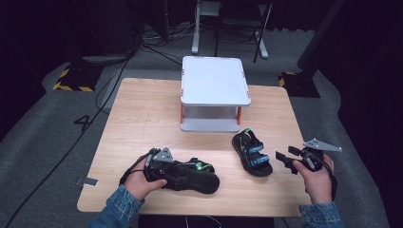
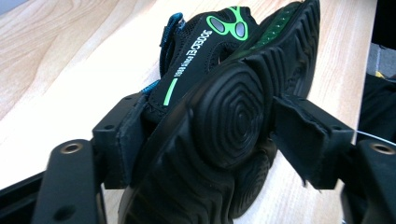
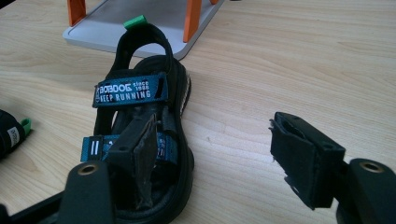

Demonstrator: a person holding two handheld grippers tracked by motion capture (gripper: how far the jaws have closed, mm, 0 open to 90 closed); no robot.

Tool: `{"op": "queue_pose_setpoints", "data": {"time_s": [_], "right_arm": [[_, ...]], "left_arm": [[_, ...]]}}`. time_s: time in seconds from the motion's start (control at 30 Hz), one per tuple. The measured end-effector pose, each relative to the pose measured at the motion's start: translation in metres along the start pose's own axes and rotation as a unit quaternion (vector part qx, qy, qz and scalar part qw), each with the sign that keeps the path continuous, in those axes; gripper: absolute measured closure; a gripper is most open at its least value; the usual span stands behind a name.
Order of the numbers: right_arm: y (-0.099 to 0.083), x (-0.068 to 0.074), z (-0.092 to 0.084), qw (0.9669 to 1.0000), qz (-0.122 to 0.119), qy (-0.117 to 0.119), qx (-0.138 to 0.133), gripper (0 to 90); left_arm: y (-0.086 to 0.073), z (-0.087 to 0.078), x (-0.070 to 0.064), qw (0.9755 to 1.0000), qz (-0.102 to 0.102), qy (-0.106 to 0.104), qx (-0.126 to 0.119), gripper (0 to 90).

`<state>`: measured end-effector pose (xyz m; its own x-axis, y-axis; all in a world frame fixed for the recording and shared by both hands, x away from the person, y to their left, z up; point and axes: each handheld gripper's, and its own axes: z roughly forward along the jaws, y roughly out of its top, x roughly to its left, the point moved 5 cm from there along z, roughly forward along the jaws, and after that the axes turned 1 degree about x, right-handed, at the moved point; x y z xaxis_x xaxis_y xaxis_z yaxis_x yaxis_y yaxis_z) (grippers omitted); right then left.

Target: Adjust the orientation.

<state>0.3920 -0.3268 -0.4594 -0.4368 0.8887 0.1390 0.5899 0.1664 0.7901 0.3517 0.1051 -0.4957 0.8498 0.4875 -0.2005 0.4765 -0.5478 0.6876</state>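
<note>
The left gripper (image 2: 205,140) clamps a black sandal (image 2: 224,116) (tread side up), its toe pointing toward one o'clock over the wooden table (image 2: 70,51).

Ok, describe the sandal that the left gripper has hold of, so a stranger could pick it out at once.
Start at the white two-tier shelf at the back of the wooden table, then come to the near left edge. There the tipped sandal lies on its side between the left gripper's jaws. Unlike the upright sandal with blue straps to its right, it shows its black ridged sole and green markings.
</note>
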Motion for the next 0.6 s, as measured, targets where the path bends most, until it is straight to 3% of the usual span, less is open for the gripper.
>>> {"op": "queue_pose_setpoints", "data": {"time_s": [0.07, 0.13, 0.23, 0.3, 0.4, 0.47, 0.6], "right_arm": [[0.000, 0.000, 0.000, 1.0000, -0.001, -0.001, 0.000, 32.9], [0.000, 0.000, 0.000, 1.0000, 0.000, 0.000, 0.000, 32.9], [0.000, 0.000, -0.001, 1.0000, -0.001, -0.001, 0.000, 32.8], [0.000, -0.001, -0.001, 1.0000, -0.001, -0.001, -0.001, 32.9], [-0.001, -0.001, -0.001, 1.0000, 0.001, -0.003, 0.000, 32.9], [-0.001, -0.001, -0.001, 1.0000, 0.001, -0.001, 0.001, 32.9], [-0.003, 0.002, 0.000, 1.0000, 0.001, 0.000, 0.005, 32.9]], "left_arm": [[0.001, -0.003, 0.000, 1.0000, -0.001, -0.002, -0.003, 35.1], [0.002, -0.002, 0.002, 0.9998, 0.007, 0.014, -0.013, 35.3], [0.004, -0.002, 0.007, 0.9969, 0.035, 0.067, -0.025, 35.5], [0.005, -0.003, 0.015, 0.9942, 0.040, 0.094, -0.034, 35.4], [0.002, -0.006, 0.032, 0.9922, 0.030, 0.112, -0.046, 35.1], [0.002, -0.007, 0.039, 0.9916, 0.029, 0.114, -0.055, 35.0], [0.002, -0.007, 0.040, 0.9919, 0.030, 0.111, -0.054, 34.0]]}}
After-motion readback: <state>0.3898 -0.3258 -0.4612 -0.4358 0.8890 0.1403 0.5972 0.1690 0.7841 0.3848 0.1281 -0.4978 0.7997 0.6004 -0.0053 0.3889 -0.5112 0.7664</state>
